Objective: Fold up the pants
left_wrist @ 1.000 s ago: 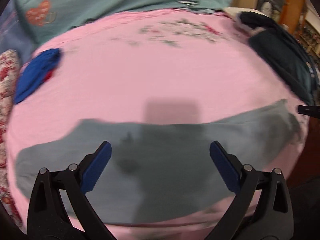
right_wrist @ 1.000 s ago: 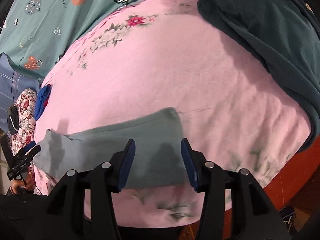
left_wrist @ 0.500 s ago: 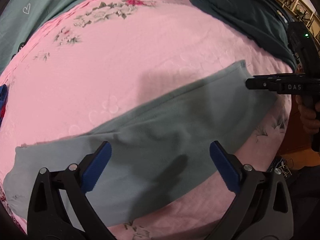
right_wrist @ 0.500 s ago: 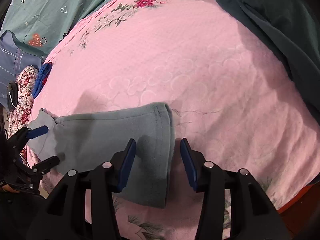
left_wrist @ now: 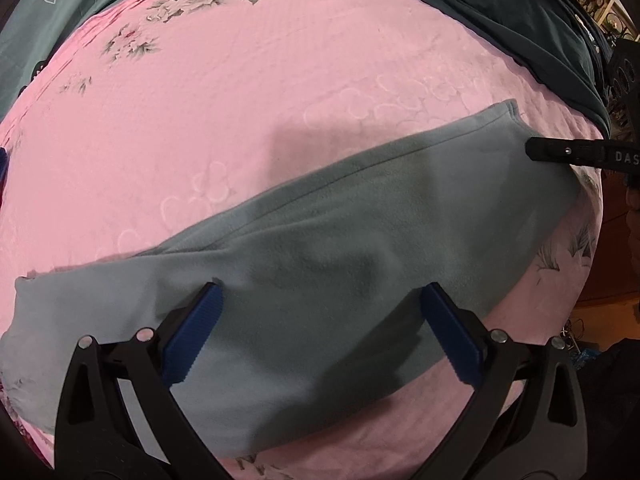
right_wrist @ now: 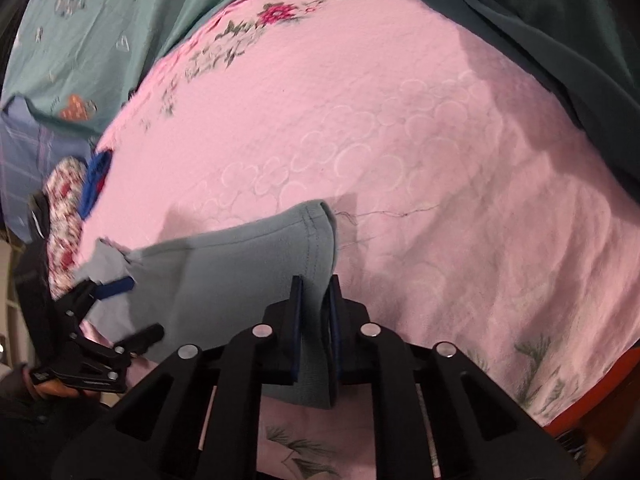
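Grey-green fleece pants (left_wrist: 328, 248) lie folded lengthwise across the near edge of a pink bedspread (left_wrist: 280, 80). My left gripper (left_wrist: 320, 332) is open, its blue pads wide apart just above the pants near one end. My right gripper (right_wrist: 314, 320) is shut on the hem end of the pants (right_wrist: 248, 272); it also shows in the left wrist view (left_wrist: 536, 150) at the far right end of the pants. The left gripper shows in the right wrist view (right_wrist: 132, 308), open at the other end of the pants.
A dark teal garment (left_wrist: 520, 28) lies at the far right of the bed, also in the right wrist view (right_wrist: 560, 52). A teal patterned sheet (right_wrist: 100, 28), a floral cloth (right_wrist: 64, 216) and a blue item (right_wrist: 96, 176) lie at the left. The bed edge is just below the pants.
My right gripper has closed on the hem end of the pants. My left gripper has come lower and closer over the other end, still open.
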A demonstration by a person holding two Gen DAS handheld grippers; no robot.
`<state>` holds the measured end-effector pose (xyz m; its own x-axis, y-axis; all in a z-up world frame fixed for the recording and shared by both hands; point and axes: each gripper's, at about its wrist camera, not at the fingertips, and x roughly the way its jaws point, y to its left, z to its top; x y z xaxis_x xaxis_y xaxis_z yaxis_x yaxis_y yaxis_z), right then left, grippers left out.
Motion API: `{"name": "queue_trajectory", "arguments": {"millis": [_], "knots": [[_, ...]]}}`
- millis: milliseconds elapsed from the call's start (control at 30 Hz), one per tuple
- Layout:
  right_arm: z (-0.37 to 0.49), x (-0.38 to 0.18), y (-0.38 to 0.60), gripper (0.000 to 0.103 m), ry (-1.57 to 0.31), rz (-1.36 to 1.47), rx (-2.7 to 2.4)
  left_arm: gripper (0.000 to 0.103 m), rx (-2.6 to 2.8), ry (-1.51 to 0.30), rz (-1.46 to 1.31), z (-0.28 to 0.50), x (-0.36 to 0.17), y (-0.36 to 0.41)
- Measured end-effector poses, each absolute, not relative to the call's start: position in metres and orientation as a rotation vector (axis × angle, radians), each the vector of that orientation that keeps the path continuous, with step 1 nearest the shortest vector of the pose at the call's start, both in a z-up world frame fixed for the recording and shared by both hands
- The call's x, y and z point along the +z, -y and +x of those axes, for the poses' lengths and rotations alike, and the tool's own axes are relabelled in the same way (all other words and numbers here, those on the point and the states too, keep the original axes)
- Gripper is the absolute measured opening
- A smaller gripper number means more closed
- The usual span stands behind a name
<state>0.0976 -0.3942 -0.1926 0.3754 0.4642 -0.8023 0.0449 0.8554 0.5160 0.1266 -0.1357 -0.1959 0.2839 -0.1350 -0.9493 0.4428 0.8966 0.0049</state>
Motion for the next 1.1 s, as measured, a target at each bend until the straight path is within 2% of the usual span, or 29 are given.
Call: {"name": "queue_trajectory", "arguments": {"millis": [100,233,400,533,733,933,1000,1100], "knots": [[0.095,-0.182,0.391,0.009,-1.150,0.531,0.269,0.101,-0.385,-1.192,0.274,0.132,-0.186,0.126],[0.088,-0.140,0.365,0.009,-1.047,0.508,0.287,0.101,-0.337,-1.103,0.221,0.140,-0.154,0.080],[0.089,-0.093,0.293,0.009,-0.950,0.470,0.387,0.101,-0.171,-1.030,0.165,0.141,-0.126,-0.021],[0.094,-0.072,0.191,0.009,-0.912,0.401,0.525,0.101,-0.040,-1.009,0.087,0.123,-0.117,-0.112],[0.103,-0.108,0.050,0.009,-1.004,0.232,0.634,0.101,0.053,-1.013,0.004,0.085,-0.120,-0.210],[0.109,-0.179,-0.042,0.009,-1.110,0.046,0.609,0.101,0.028,-1.055,0.006,0.062,-0.138,-0.246],[0.107,-0.188,-0.049,0.011,-1.102,0.041,0.597,0.101,0.009,-1.063,0.020,0.060,-0.143,-0.248],[0.110,-0.176,-0.036,0.037,-1.154,0.121,0.604,0.101,-0.028,-1.063,0.029,0.063,-0.143,-0.243]]}}
